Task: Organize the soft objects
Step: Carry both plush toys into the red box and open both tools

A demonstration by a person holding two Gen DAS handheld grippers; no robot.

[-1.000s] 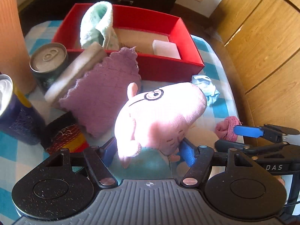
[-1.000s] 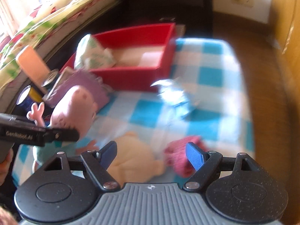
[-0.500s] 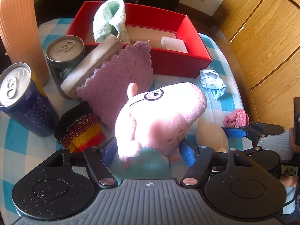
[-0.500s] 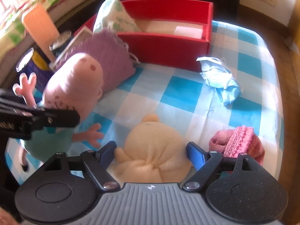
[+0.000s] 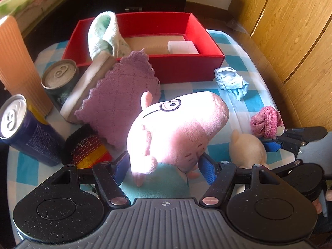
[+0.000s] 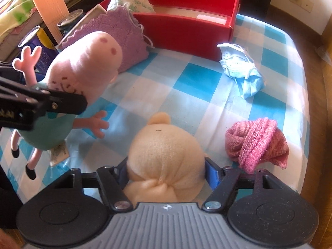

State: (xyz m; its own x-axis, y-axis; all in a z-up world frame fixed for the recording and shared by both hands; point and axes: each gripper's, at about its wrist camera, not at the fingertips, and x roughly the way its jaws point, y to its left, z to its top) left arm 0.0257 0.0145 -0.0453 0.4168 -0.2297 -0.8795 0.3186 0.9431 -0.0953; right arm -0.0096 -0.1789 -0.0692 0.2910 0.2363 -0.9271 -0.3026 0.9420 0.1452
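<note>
My left gripper (image 5: 164,166) is shut on a pink pig plush (image 5: 178,128) in a teal dress. The pig hangs above the checked tablecloth with its legs dangling (image 6: 83,62). My right gripper (image 6: 167,170) points down over a cream plush toy (image 6: 164,151), and its jaws are closing. Both blue pads touch the toy's sides. In the left wrist view the cream toy (image 5: 247,149) lies right of the pig, beside a blue finger (image 5: 269,145) of the right gripper. A red box (image 5: 186,70) at the back holds a green towel (image 5: 103,33) and a white block (image 5: 182,47).
A purple knit cloth (image 5: 118,99) leans against the box front. A blue face mask (image 6: 240,68) and a pink knit piece (image 6: 257,145) lie to the right. Two cans (image 5: 60,78) (image 5: 20,128), an orange ribbed cup (image 5: 18,62) and a black-red-yellow cloth (image 5: 87,147) stand at the left.
My right gripper has come down over the cream plush toy and its jaws have narrowed onto it. The left gripper has rolled slightly and keeps hold of the pig.
</note>
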